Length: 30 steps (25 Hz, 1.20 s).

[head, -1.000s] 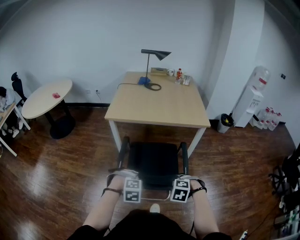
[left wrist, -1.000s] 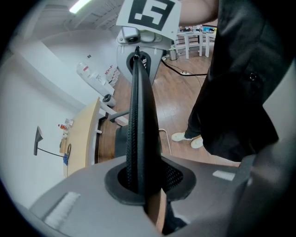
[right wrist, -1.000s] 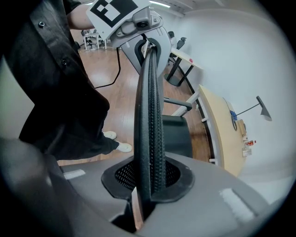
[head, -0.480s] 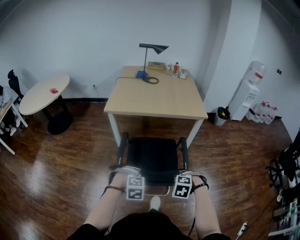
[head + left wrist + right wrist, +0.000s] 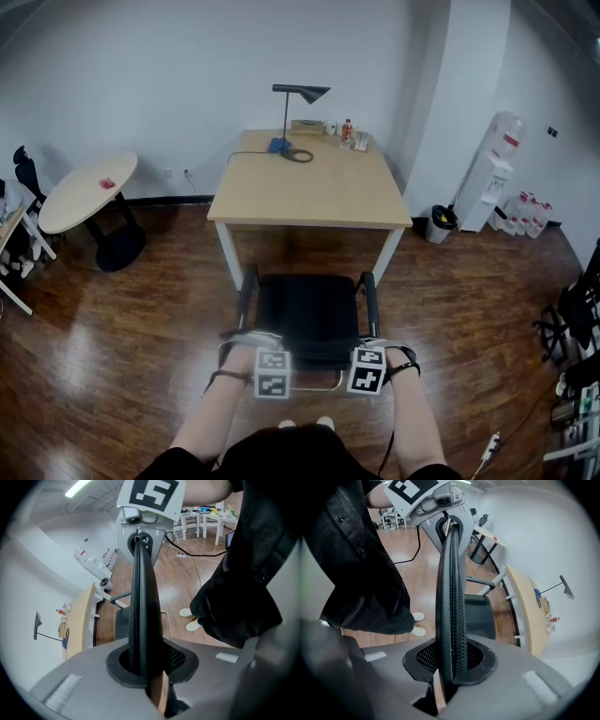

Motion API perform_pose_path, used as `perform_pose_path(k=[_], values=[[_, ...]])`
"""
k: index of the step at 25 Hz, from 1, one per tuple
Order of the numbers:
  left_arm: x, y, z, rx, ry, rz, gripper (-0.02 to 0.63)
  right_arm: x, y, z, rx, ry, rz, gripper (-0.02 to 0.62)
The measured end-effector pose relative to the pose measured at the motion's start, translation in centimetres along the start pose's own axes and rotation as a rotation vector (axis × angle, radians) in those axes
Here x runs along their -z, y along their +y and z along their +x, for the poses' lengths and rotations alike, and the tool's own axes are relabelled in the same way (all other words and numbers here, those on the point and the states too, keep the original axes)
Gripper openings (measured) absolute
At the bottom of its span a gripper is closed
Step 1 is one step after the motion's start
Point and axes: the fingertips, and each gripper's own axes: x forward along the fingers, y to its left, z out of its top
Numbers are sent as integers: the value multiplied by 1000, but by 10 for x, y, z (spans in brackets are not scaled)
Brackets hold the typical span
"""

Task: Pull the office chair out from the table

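Both tools are clamped on the office chair (image 5: 307,319).

- Left tool (image 5: 145,670): jaws closed on the top edge of the backrest (image 5: 142,588). The black mesh edge runs straight through the jaw gap, with the pads pressing on both sides.
- Right tool (image 5: 447,665): same grip on the same backrest edge, further along it. Mesh fills the gap and the pads are on it.
- Each gripper view shows the other tool clamped at the far end of the edge, marker cube up.
- In the head view both tools sit at the near corners of the backrest, left tool on the left, pointing steeply down. Forearms come in from the bottom of the frame.

Chair position: on the wood floor (image 5: 112,328), facing the counter (image 5: 307,192), centred between its two near legs. Seat and both armrests show clear of the counter's near edge, with a strip of floor visible between them. Backrest is nearest the person, whose white shoes (image 5: 192,619) are just behind it.

On the counter: a black desk lamp (image 5: 295,103) with its cable at the far side, and a small cluster of items (image 5: 345,131) at the far edge, too small to identify beyond one bottle.

Also in view:
- round table (image 5: 84,192), left
- water dispenser (image 5: 489,173) with a bin (image 5: 441,223) near it, right
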Motion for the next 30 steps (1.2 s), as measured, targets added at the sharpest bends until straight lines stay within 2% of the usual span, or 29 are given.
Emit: perform_pose_path(k=[16,30], values=[[-12,-45,-13,24,5,-15,58,3,46,-10,-13,-2,-23,74],[-18,-67,-23,24,15,-33,61,4,69,-18,-25,-5,-21,74]])
